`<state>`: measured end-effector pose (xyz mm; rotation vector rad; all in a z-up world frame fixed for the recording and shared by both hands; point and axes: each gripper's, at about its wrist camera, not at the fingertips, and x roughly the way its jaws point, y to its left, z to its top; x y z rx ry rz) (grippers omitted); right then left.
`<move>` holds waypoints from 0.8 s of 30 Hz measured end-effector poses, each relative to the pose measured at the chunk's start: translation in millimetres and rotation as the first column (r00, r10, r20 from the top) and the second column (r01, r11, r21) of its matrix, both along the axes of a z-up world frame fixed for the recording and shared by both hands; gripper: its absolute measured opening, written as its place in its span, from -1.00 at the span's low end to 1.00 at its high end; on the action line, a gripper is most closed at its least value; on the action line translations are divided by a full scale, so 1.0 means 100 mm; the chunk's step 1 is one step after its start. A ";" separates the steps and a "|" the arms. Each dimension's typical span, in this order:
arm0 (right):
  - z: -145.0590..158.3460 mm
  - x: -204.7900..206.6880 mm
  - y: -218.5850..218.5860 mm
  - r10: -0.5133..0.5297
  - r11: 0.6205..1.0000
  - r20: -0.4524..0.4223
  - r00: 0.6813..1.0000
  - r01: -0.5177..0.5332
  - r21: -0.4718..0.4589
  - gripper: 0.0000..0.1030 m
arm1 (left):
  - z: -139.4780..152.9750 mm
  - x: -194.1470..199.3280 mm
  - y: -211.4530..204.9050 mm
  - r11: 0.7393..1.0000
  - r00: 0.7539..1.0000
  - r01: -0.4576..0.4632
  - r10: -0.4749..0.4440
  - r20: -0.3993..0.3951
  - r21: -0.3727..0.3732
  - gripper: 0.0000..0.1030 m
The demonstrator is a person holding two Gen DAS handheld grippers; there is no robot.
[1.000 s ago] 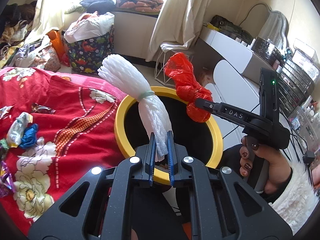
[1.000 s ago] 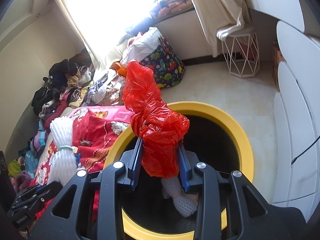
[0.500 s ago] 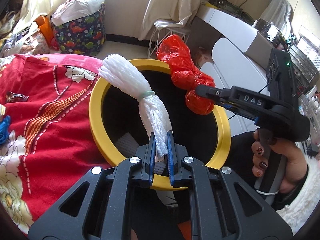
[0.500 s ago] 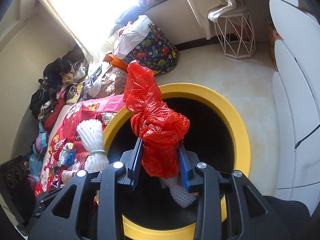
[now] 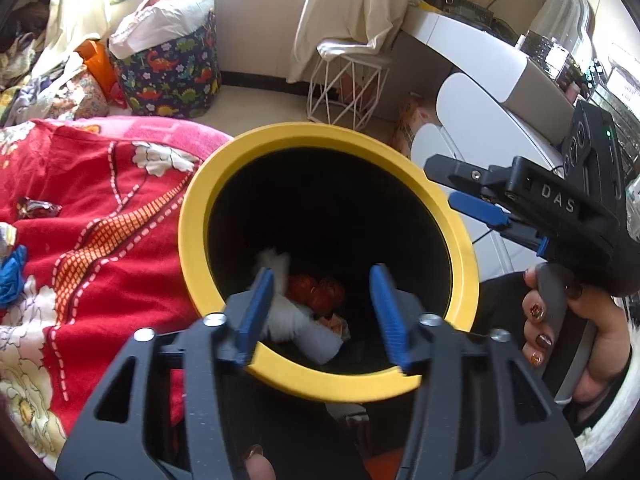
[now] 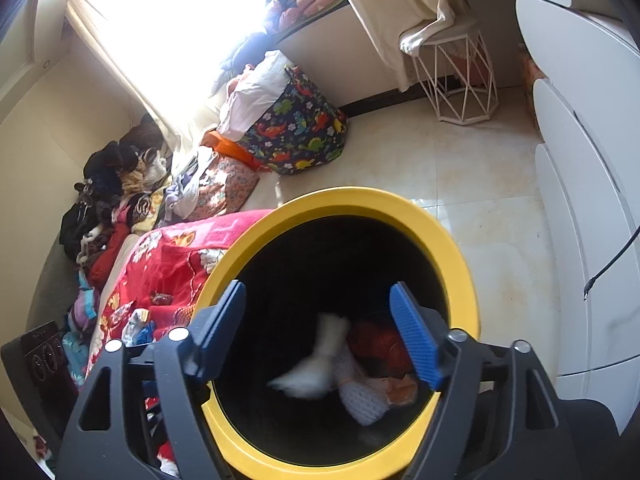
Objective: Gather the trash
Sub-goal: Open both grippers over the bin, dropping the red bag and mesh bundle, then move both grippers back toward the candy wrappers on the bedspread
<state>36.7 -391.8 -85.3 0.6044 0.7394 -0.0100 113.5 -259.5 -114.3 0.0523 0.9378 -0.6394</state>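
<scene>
both claws hang over the mouth of the yellow-rimmed bin (image 5: 188, 224), and both are empty. the left claw (image 5: 322, 312) has just been opening and nothing sits between its blue pads; the white foam net (image 5: 276, 268) lies below it inside the bin. the right claw (image 6: 320, 334) has also just spread wide, with the red plastic bag (image 6: 380, 344) down on the bin floor beside a blurred white foam piece (image 6: 320, 360) that looks to be mid-fall. so this load looks delivered, both pieces inside the dark bin, towards its near side.

what the next pick turns on is the trash left on the red flowered bedspread (image 5: 100, 200), which lies to the left of the bin and touches its rim. a crumpled brown wrapper (image 5: 38, 208) sits on it well left of the left claw, and a blue scrap (image 5: 12, 276) and a shiny bit lie at the far left edge of that view. in the right wrist view the same wrapper (image 6: 162, 299) and a blue and white scrap (image 6: 138, 326) show left of the rim. the left hand is clearly the nearer one; the right hand (image 5: 576, 340) holds its tool on the bin's right side and would have to cross the opening. the wrapper's long axis runs roughly left to right, though it is small and hard to read.

the bin rim stands between the claws and the bedspread, so a lift over it looks needed first. a dinosaur-print bag, a wire stool and white furniture stand farther off, out of the way.
</scene>
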 end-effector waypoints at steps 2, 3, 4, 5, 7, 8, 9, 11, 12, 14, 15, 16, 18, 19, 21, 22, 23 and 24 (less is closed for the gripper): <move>0.01 -0.01 -0.03 -0.011 1.000 0.007 1.000 0.011 0.003 0.54 | 0.03 0.00 0.00 1.000 1.000 -0.010 0.010 0.010 -0.001 0.25; 0.01 -0.02 -0.03 -0.016 1.000 0.011 1.000 0.016 0.002 0.55 | 0.05 0.00 0.02 1.000 1.000 -0.017 0.017 0.013 -0.007 0.34; 0.01 -0.02 -0.04 -0.019 1.000 0.013 1.000 0.019 0.001 0.58 | 0.07 0.00 0.04 1.000 1.000 -0.025 0.026 0.015 -0.015 0.51; 0.01 -0.03 -0.04 -0.022 1.000 0.015 1.000 0.022 0.000 0.61 | 0.08 0.00 0.06 0.999 0.999 -0.037 0.037 0.018 -0.020 0.65; 0.00 -0.03 -0.05 -0.026 1.000 0.013 1.000 0.026 -0.004 0.63 | 0.12 0.00 0.09 0.998 0.998 -0.060 0.060 0.026 -0.027 0.79; 0.00 -0.03 -0.04 -0.028 1.000 0.009 1.000 0.028 -0.006 0.64 | 0.13 0.00 0.12 0.997 0.997 -0.069 0.070 0.031 -0.032 0.79; 0.00 -0.02 -0.04 -0.027 1.000 0.008 1.000 0.027 -0.008 0.64 | 0.14 0.00 0.14 0.996 0.996 -0.077 0.078 0.033 -0.037 0.79; 0.01 -0.01 -0.03 -0.027 0.999 0.013 1.000 0.027 -0.017 0.64 | 0.18 -0.01 0.17 0.995 0.995 -0.090 0.092 0.039 -0.044 0.79; 0.01 -0.02 -0.03 -0.028 0.999 0.017 0.999 0.028 -0.022 0.65 | 0.20 -0.01 0.19 0.994 0.994 -0.095 0.097 0.043 -0.048 0.79; 0.04 -0.03 -0.01 -0.026 0.999 0.031 0.999 0.027 -0.036 0.66 | 0.23 -0.03 0.23 0.993 0.993 -0.100 0.103 0.055 -0.057 0.79; 0.05 -0.03 0.00 -0.026 0.999 0.038 0.999 0.028 -0.045 0.66 | 0.25 -0.04 0.25 0.993 0.992 -0.103 0.106 0.062 -0.059 0.79; 0.07 -0.04 0.02 -0.025 0.998 0.050 0.998 0.028 -0.057 0.67 | 0.27 -0.05 0.27 0.993 0.992 -0.104 0.109 0.069 -0.061 0.79; 0.08 -0.05 0.05 -0.021 0.997 0.063 0.998 0.026 -0.074 0.68 | 0.30 -0.06 0.32 0.992 0.990 -0.109 0.115 0.080 -0.066 0.79; 0.10 -0.05 0.07 -0.019 0.996 0.075 0.997 0.026 -0.085 0.69 | 0.32 -0.06 0.34 0.991 0.990 -0.112 0.118 0.083 -0.070 0.79; 0.13 -0.07 0.12 -0.014 0.994 0.095 0.995 0.024 -0.102 0.71 | 0.33 -0.07 0.41 0.990 0.988 -0.122 0.128 0.090 -0.076 0.79; 0.14 -0.07 0.14 -0.012 0.993 0.106 0.994 0.024 -0.113 0.72 | 0.35 -0.07 0.44 0.989 0.987 -0.128 0.135 0.093 -0.079 0.79; 0.16 -0.08 0.16 -0.010 0.992 0.118 0.993 0.024 -0.123 0.73 | 0.36 -0.06 0.47 0.988 0.985 -0.134 0.141 0.095 -0.083 0.79; 0.18 -0.08 0.18 -0.008 0.991 0.128 0.992 0.025 -0.131 0.74 | 0.37 -0.06 0.51 0.986 0.984 -0.141 0.149 0.098 -0.087 0.79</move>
